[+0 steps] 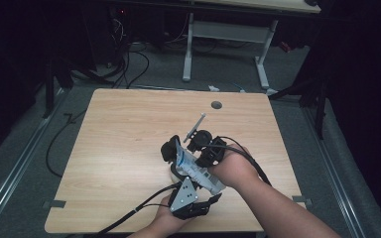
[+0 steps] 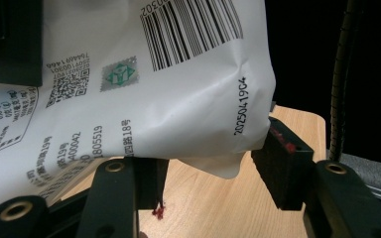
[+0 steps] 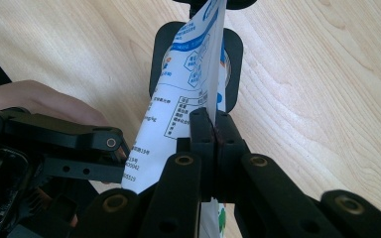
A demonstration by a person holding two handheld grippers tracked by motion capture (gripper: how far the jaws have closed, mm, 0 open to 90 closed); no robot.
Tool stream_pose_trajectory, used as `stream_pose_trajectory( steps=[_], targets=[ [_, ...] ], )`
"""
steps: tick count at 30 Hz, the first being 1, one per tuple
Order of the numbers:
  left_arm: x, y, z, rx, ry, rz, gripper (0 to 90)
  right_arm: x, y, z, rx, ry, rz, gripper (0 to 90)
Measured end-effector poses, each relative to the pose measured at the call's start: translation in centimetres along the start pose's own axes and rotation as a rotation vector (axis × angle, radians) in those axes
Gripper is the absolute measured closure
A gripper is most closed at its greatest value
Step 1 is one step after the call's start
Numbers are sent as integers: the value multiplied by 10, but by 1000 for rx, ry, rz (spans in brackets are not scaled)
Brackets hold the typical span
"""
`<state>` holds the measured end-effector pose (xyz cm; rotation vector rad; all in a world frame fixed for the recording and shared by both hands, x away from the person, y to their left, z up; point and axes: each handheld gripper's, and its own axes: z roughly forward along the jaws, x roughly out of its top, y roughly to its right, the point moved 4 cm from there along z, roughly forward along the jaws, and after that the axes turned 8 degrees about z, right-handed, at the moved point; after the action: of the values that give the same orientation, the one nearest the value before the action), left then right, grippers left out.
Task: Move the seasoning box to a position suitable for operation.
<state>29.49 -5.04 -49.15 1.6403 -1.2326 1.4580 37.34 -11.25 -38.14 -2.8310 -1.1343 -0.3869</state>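
A white printed pouch with a barcode is held up over the wooden table, near its front. My right gripper is shut on the pouch's thin edge; in the high view it comes in from the right. My left gripper is open, its jaws wide apart with the pouch's lower corner hanging between them. In the high view it sits just below the pouch. Behind the pouch is a black rounded object, which the pouch partly hides.
A round cable hole lies near the table's far edge. A thin grey rod sticks up beside the right gripper. Beyond the table stand another desk's white legs and floor cables. The left gripper's black cable trails off the front edge.
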Motion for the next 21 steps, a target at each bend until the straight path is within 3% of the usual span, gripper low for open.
stream_pose_trajectory(
  steps=[21],
  targets=[
    [3, -3, 2, 8, 12, -14, 503, 3, 2, -1, -9, -2, -4, 897]
  ],
)
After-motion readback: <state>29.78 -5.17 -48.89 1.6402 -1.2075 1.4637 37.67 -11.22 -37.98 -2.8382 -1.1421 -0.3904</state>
